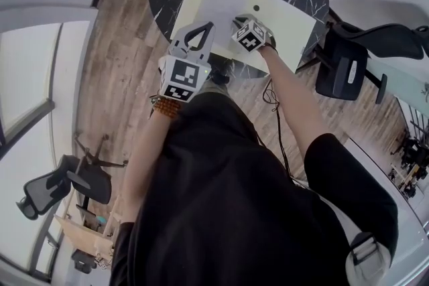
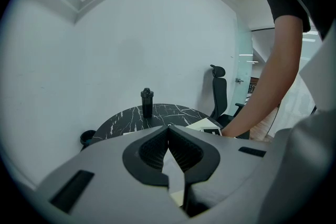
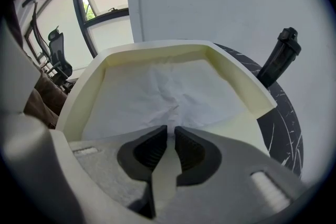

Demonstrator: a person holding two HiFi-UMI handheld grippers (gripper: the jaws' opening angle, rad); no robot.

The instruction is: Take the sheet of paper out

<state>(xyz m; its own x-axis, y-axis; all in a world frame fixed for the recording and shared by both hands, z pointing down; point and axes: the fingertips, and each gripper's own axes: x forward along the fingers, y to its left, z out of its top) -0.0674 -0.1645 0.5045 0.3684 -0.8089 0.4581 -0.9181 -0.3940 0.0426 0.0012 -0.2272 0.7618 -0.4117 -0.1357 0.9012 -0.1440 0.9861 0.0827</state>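
Your right gripper [image 3: 171, 130] pinches the near edge of the creased white sheet of paper [image 3: 157, 96] in the cream, raised-rim tray [image 3: 239, 86]. Your left gripper [image 2: 168, 127] is closed and empty.

A black short-sleeved shirt [image 1: 221, 197] is worn, and a bracelet of brown and orange beads [image 1: 167, 107] is seen at the left wrist. The grey moulded-plastic left gripper [image 2: 169, 128] is fitted with black ribbed pads [image 2: 155, 149] and dark rectangular slots [image 2: 71, 191]. The right gripper [image 3: 171, 131] is shaped alike, with pale slots. Each is topped by a cube of black-and-white square markers [image 1: 182, 79]. A thin black cable [image 1: 271, 96] is seen beside the right forearm.
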